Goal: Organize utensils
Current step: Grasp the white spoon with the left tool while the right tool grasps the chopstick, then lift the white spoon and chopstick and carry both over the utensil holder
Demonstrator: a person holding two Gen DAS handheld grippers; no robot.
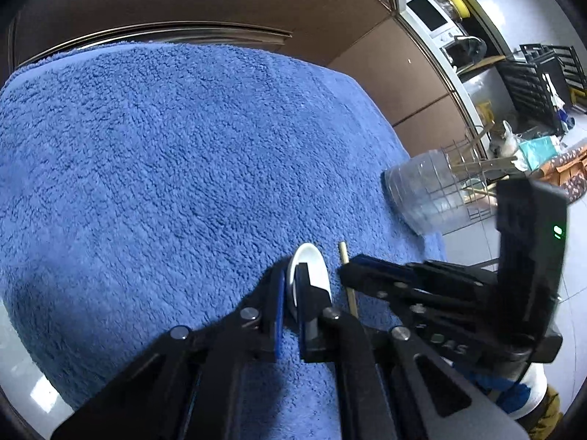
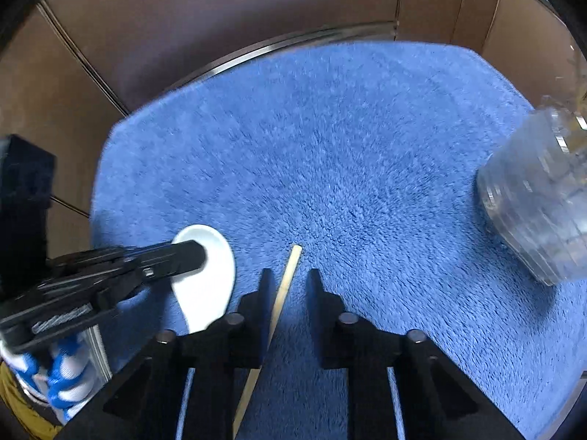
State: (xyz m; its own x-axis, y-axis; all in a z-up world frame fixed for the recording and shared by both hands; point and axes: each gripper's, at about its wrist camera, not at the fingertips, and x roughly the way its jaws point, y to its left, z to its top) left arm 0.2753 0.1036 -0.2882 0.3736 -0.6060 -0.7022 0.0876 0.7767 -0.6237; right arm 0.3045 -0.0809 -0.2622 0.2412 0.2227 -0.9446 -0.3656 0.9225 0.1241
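Note:
A white ceramic spoon lies on the blue towel. My left gripper is shut on the spoon, its fingers pinching the bowl edge; it also shows in the right wrist view. A wooden chopstick lies on the towel between the fingers of my right gripper, which is open around it. In the left wrist view the chopstick passes under my right gripper.
A clear plastic container lies on its side at the towel's right edge, also in the left wrist view. A wire rack stands behind it. Brown cabinet panels back the counter.

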